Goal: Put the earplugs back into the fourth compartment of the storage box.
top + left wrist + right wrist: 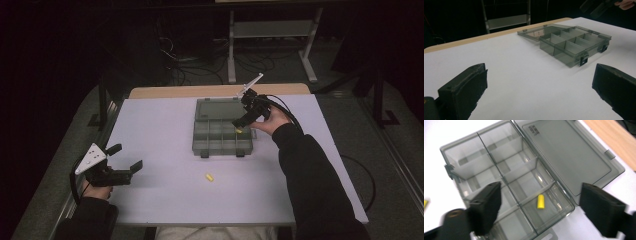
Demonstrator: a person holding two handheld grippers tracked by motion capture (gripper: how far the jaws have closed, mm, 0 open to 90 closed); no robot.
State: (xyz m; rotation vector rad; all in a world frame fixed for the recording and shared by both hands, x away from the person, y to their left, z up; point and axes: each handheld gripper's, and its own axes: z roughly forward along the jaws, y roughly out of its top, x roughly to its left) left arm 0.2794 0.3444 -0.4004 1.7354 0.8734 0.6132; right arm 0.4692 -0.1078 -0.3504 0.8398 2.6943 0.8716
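So we're about halfway, by the look of it: one yellow earplug [540, 201] already lies loose in the far right compartment of the smoky plastic organizer box [222, 131], whose lid is folded flat open toward the far side of the white table [165, 200]. A second yellow earplug [209, 177] sits on the bare tabletop near us, well apart from the box, so we'd guess that one's next. Our right gripper [241, 123] hangs just above that right-hand compartment, tilted down and leftward, jaws spread apart with nothing between them, and the plug lies down below in the gap. Our left gripper [127, 161] rests low at the near left edge of the table, pointing right across the table, jaws wide apart and empty too, nowhere near either plug.
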